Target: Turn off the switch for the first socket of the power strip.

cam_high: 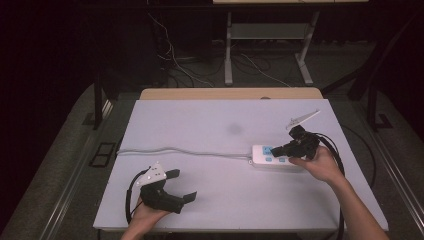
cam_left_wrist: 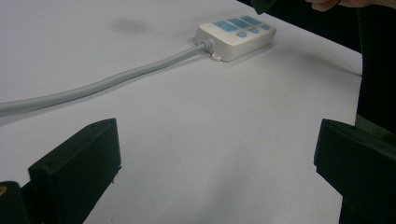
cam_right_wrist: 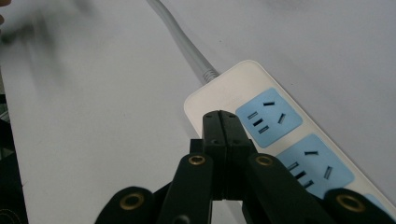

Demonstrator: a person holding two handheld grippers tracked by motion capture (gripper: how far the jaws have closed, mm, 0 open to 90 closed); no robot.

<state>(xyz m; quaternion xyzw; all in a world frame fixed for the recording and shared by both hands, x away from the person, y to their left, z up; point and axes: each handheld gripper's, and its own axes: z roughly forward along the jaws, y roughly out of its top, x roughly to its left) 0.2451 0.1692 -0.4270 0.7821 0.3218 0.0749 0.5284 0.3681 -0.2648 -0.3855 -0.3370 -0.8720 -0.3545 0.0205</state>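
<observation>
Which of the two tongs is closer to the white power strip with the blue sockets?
The right. The right tongs hang, shut, over the white power strip at its cable end; the left tongs rest open near the table's front left edge, well apart from it.

No legible txt/labels on the power strip (cam_right_wrist: 261,126).

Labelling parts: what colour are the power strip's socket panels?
Light blue socket panels on the white power strip; right gripper view.

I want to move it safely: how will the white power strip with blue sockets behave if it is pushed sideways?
The white power strip with blue sockets lies flat and low, so it will probably slide, not tip. Its thick grey cable looks fairly stiff and may drag or turn it.
</observation>
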